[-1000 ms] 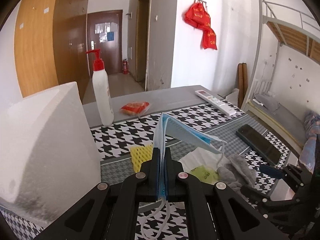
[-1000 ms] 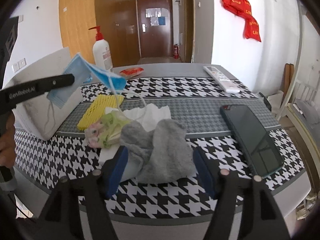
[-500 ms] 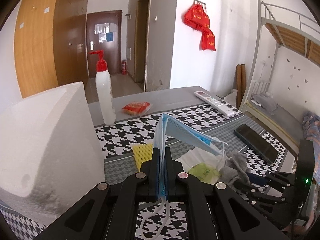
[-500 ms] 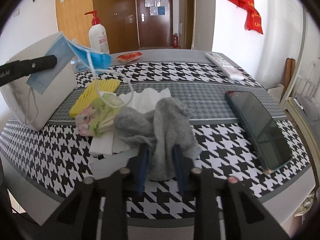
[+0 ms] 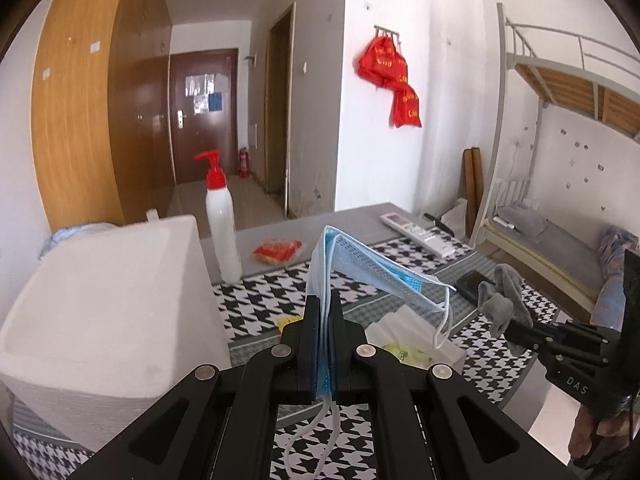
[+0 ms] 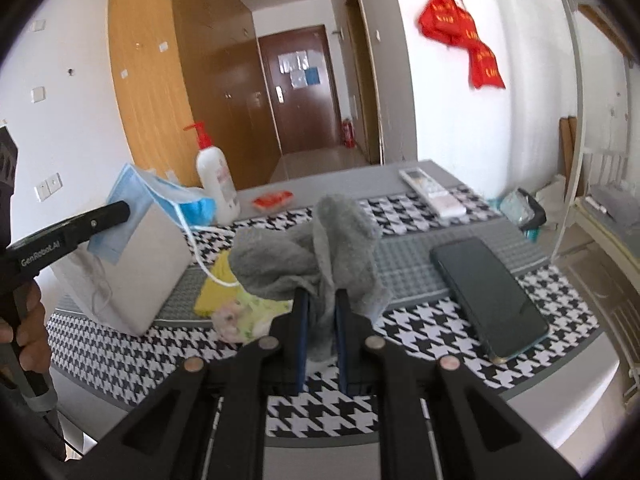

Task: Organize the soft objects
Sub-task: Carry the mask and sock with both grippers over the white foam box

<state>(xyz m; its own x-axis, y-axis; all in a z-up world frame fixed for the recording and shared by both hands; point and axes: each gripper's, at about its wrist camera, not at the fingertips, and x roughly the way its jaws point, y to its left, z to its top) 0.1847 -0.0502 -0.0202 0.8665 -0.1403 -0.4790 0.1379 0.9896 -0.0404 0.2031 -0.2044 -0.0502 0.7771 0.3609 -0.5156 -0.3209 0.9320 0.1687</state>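
My left gripper (image 5: 323, 304) is shut on a blue face mask (image 5: 372, 268) and holds it in the air to the right of the white foam box (image 5: 104, 320). The mask's ear loops hang down. My right gripper (image 6: 320, 300) is shut on a grey sock (image 6: 316, 256) and holds it lifted above the table. The sock also shows at the right of the left wrist view (image 5: 502, 300). The mask (image 6: 160, 200) and the left gripper (image 6: 120, 213) show at the left of the right wrist view, by the foam box (image 6: 136, 268).
On the houndstooth table lie a white tissue (image 5: 404, 326), a green-printed packet (image 6: 248, 312), a yellow foam net (image 6: 214, 288), a black phone (image 6: 488, 296), a remote (image 6: 432, 194), a red snack pack (image 6: 274, 200) and a pump bottle (image 6: 214, 180). A bunk bed (image 5: 560, 248) stands at the right.
My right gripper closed on the grey sock and lifted it off the pile. My left gripper rose with the mask beside the foam box.
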